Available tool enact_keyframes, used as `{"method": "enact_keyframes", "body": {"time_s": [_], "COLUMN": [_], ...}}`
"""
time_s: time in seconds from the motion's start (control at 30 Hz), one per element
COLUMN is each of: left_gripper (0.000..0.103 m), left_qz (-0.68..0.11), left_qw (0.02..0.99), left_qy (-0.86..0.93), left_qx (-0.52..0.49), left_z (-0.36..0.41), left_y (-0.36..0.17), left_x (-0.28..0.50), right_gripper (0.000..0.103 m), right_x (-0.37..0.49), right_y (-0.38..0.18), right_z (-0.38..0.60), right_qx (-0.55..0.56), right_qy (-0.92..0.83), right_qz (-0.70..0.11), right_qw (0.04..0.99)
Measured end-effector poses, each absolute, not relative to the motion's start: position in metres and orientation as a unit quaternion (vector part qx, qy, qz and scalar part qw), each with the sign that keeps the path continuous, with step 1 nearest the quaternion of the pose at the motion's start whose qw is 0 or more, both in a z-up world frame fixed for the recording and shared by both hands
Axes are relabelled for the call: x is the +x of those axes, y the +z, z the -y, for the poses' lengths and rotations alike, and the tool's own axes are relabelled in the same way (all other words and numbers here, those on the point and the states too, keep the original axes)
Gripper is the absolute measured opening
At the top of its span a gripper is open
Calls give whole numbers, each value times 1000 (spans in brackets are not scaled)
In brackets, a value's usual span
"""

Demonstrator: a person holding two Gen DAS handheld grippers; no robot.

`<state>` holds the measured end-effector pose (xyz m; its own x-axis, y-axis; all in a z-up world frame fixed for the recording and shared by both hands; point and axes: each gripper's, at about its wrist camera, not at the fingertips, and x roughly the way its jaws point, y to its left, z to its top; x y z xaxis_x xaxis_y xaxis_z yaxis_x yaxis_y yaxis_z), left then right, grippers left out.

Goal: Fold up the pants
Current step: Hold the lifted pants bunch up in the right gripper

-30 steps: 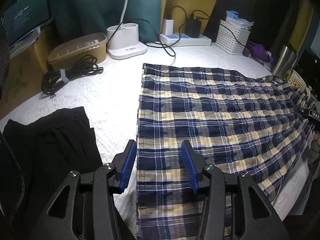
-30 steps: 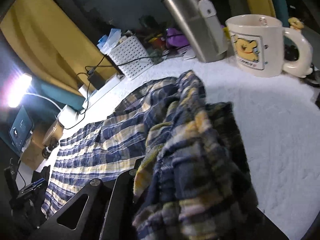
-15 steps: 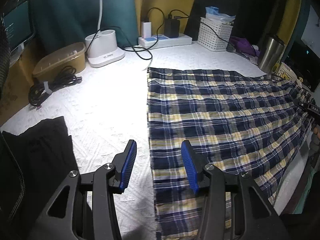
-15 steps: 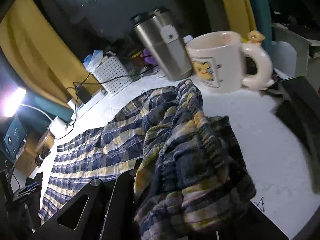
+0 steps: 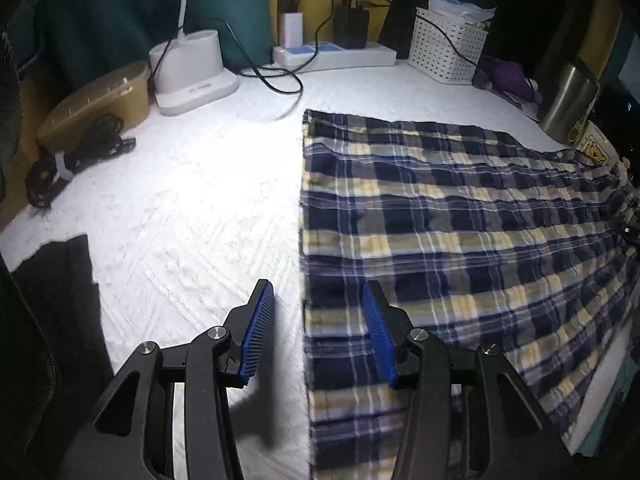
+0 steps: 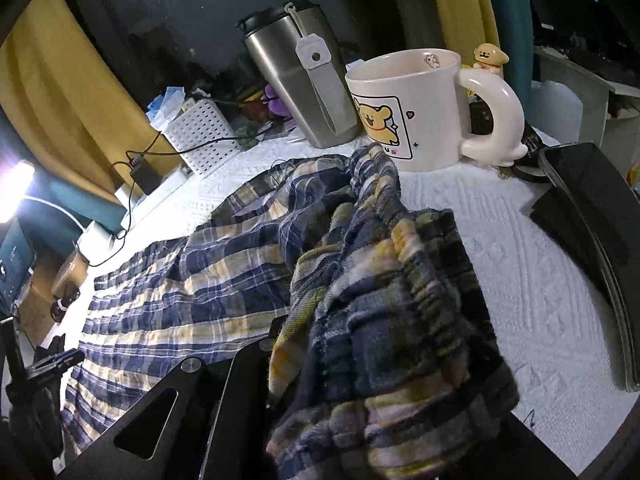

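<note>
Blue, yellow and white plaid pants [image 5: 460, 216] lie spread flat on the white table cover [image 5: 192, 216]. Their straight left edge runs down toward my left gripper [image 5: 316, 292]. That gripper hovers open over this edge, its blue pads [image 5: 256, 324] on either side with the cloth lying below. In the right wrist view the same pants [image 6: 192, 280] stretch away to the left. My right gripper [image 6: 320, 360] is shut on the bunched waistband [image 6: 392, 320], which is lifted and drapes over the fingers, hiding them.
A black garment [image 5: 52, 300] lies at the near left. A tan box [image 5: 100, 100], cable bundle [image 5: 76, 160], lamp base [image 5: 192, 76], power strip [image 5: 336, 56] and white basket [image 5: 448, 52] line the back. A steel tumbler [image 6: 300, 80], mug [image 6: 408, 108] and dark flat device [image 6: 588, 216] stand beside the waistband.
My left gripper has moved right, from over the plaid cloth to astride its left edge; the black garment slid left in view. The right gripper, still holding the waistband, swung toward the mug and the dark device.
</note>
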<state>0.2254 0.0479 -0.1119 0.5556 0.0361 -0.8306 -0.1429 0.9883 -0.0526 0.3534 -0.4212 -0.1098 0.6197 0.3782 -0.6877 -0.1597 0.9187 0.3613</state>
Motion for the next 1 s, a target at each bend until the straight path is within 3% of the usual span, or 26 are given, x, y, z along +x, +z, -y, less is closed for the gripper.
{"method": "enact_keyframes", "body": {"time_s": [0.6,0.7,1.0], "left_gripper": [45,10,9], "left_qz": [-446,-447,-429], "left_qw": [893,893,902], "left_qy": [22,17,9], "left_qx": [-51,-39,-52], "left_z": [-44,-45,-51], "left_y": [-113,-113,-105], "left_x": [234,236,232], "right_gripper": [10,10,10], "right_x": [358,358,349], "right_y": [-113,-112,-86], "right_z": [412,412,405], "right_qx": [117,115,97], "right_qy": [132,129,123], "right_qz": [-421,-421,-405], "right_qw": [889,891,901]}}
